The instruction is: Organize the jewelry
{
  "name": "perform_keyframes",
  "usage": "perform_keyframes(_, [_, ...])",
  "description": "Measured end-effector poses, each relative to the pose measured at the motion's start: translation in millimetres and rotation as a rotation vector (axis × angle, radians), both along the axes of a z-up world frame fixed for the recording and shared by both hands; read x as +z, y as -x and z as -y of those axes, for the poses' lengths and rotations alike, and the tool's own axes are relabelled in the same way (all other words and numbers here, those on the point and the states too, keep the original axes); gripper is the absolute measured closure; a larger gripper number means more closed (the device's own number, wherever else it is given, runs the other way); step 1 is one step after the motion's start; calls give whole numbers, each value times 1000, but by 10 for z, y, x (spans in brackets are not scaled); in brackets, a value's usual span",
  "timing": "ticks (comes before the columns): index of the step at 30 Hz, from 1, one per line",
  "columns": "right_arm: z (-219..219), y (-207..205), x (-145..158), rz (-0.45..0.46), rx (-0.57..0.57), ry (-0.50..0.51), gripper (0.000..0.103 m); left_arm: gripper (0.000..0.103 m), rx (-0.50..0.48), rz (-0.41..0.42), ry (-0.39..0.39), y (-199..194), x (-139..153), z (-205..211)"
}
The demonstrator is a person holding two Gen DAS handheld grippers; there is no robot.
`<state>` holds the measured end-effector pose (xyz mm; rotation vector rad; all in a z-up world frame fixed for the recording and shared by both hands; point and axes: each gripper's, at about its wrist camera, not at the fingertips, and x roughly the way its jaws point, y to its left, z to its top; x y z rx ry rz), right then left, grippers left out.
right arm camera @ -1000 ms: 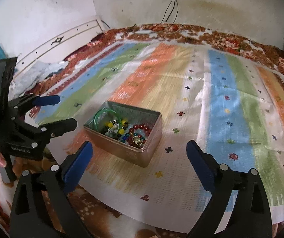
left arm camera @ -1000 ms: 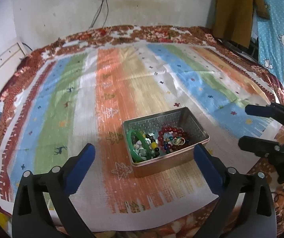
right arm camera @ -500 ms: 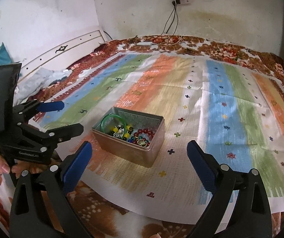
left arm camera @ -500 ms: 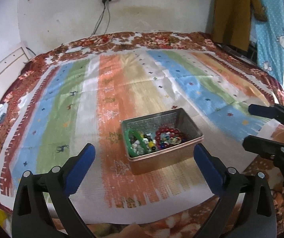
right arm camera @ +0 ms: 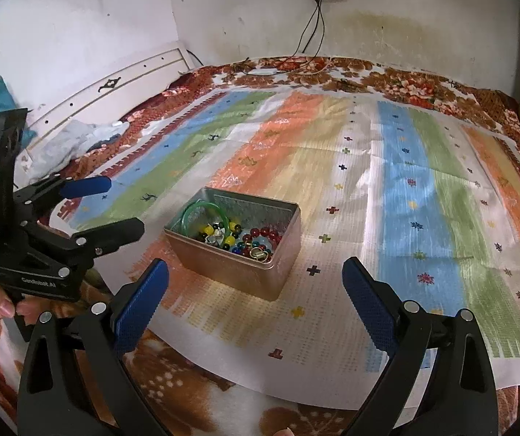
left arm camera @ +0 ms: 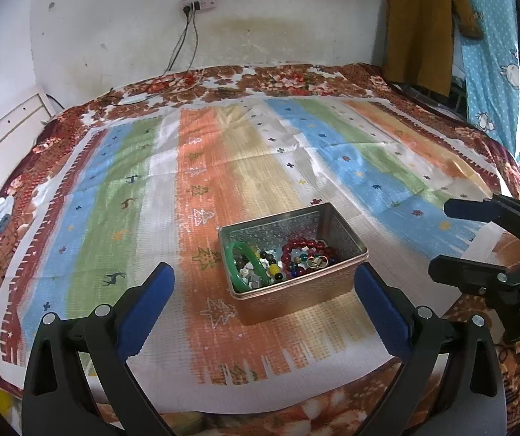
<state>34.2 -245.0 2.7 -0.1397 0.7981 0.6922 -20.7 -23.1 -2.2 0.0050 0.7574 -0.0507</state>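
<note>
An open metal tin point(left arm camera: 298, 292) point(right arm camera: 234, 270) stands on the striped mat point(left arm camera: 114, 210) point(right arm camera: 419, 196). It holds a green bangle point(left arm camera: 240, 261) point(right arm camera: 196, 210), a red bead bracelet point(left arm camera: 301, 245) point(right arm camera: 265, 234) and mixed coloured beads. My left gripper point(left arm camera: 265, 290) is open and empty, held back from the tin's near side; it also shows at the left of the right wrist view point(right arm camera: 107, 205). My right gripper point(right arm camera: 256, 287) is open and empty, near the tin's front corner; it also shows at the right of the left wrist view point(left arm camera: 441, 239).
The mat lies on a floral bedspread point(left arm camera: 260, 76) point(right arm camera: 405, 80). A white headboard point(right arm camera: 114, 83) and crumpled cloth point(right arm camera: 74, 141) are at the left. A power strip with cables point(left arm camera: 198, 1) hangs on the back wall. Clothes point(left arm camera: 419, 25) hang at the right.
Both grippers have drawn back and tilted up, so the tin sits lower and farther in each view and more wall shows. Both stay open and empty.
</note>
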Motion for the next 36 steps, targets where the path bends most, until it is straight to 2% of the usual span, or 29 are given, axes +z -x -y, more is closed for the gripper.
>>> perform_keyframes(8, [-8, -5, -16, 3, -8, 10, 6, 6, 24, 2, 1, -9, 8, -30])
perform_keyframes(36, [-52, 5, -20, 21, 6, 29, 6, 6, 16, 6, 6, -13, 22, 0])
